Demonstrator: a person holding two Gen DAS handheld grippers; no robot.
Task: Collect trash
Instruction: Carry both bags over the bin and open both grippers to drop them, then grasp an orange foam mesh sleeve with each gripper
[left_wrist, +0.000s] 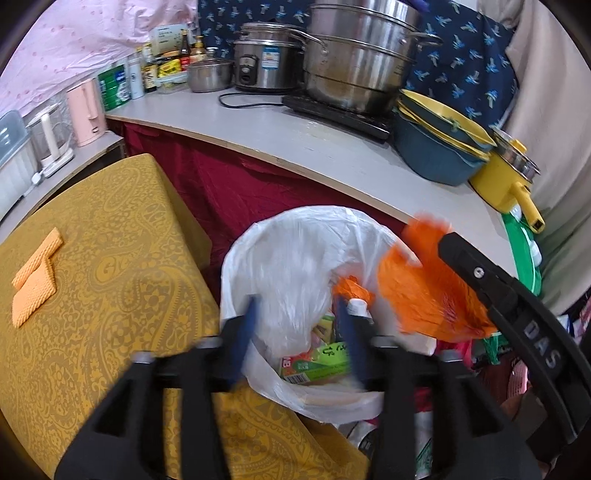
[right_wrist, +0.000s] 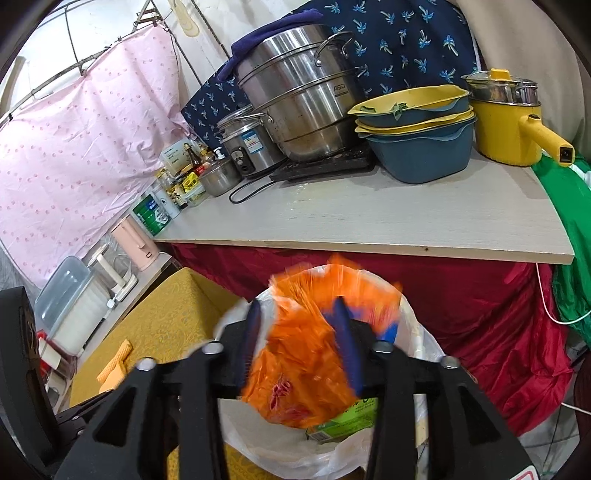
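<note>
A bin lined with a white bag (left_wrist: 295, 236) (right_wrist: 421, 332) stands below both grippers. Inside lie a green carton (left_wrist: 317, 363) (right_wrist: 347, 417) and other wrappers. My left gripper (left_wrist: 295, 301) hangs open over the bin mouth, with nothing between its blue fingers (left_wrist: 245, 332). An orange plastic bag (right_wrist: 306, 354) (left_wrist: 417, 291), motion-blurred, sits loosely between the spread fingers of my right gripper (right_wrist: 295, 302), right over the bin. The pads do not seem to press on it. In the left wrist view the right gripper's black body (left_wrist: 517, 321) shows beside the bag.
A table in a yellow patterned cloth (left_wrist: 110, 258) touches the bin's left side, with a folded orange cloth (left_wrist: 33, 280) on it. Behind the bin, a red-skirted counter (right_wrist: 369, 214) carries a steel steamer (right_wrist: 295, 99), rice cooker, stacked basins (right_wrist: 417, 133), a yellow pot and bottles.
</note>
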